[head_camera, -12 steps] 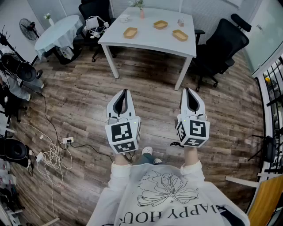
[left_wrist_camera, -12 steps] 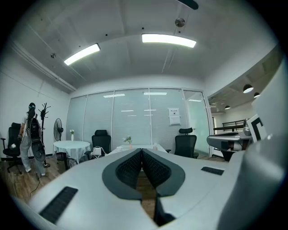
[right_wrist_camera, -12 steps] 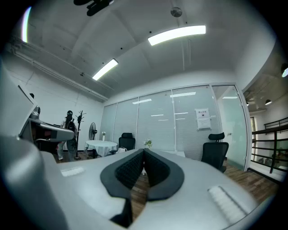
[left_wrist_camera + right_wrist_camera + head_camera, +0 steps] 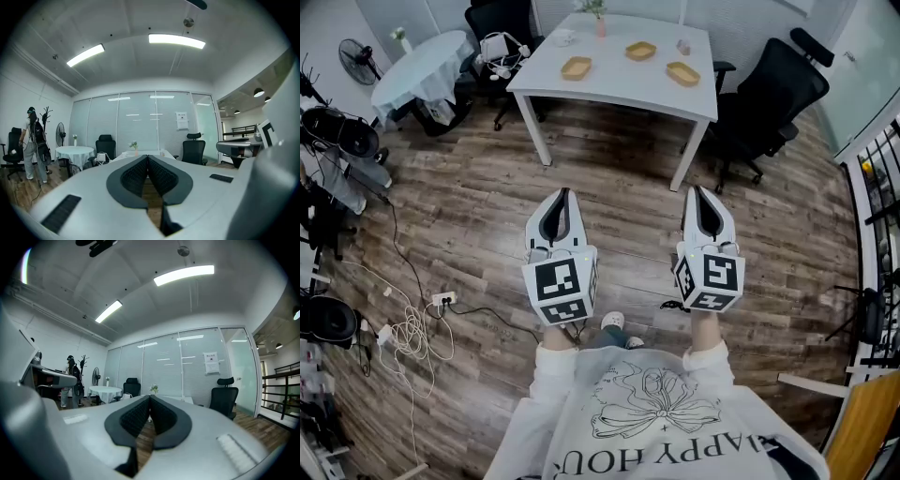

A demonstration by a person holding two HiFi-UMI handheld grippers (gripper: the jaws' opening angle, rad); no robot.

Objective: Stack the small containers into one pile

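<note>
Your left gripper (image 4: 563, 195) and right gripper (image 4: 693, 191) hang side by side over the brown wood-plank floor (image 4: 469, 216), well short of the white rectangular worktop (image 4: 619, 92).

Only the head view lets you see the three small, shallow tan containers. They lie apart on that worktop, one toward its left (image 4: 577, 67), one further back near the middle (image 4: 640, 52) and one toward its right (image 4: 682, 74). None sits on another. A pink vase with a green sprig (image 4: 600, 25) stands near the far edge.

The gripper views tell you what the head view cannot. In the left gripper view the dark ribbed fingers (image 4: 136, 174) are pressed together with nothing between them. In the right gripper view the fingers (image 4: 137, 417) are closed the same way, also empty.

Both of these views look level across the room, so the worktop is a thin strip behind the fingertips and you cannot make out the containers. They show the frosted glass wall (image 4: 140, 122) and the ceiling light strips (image 4: 176, 41). The left gripper view also shows a person standing (image 4: 35, 147) at the left side of the room.
</note>
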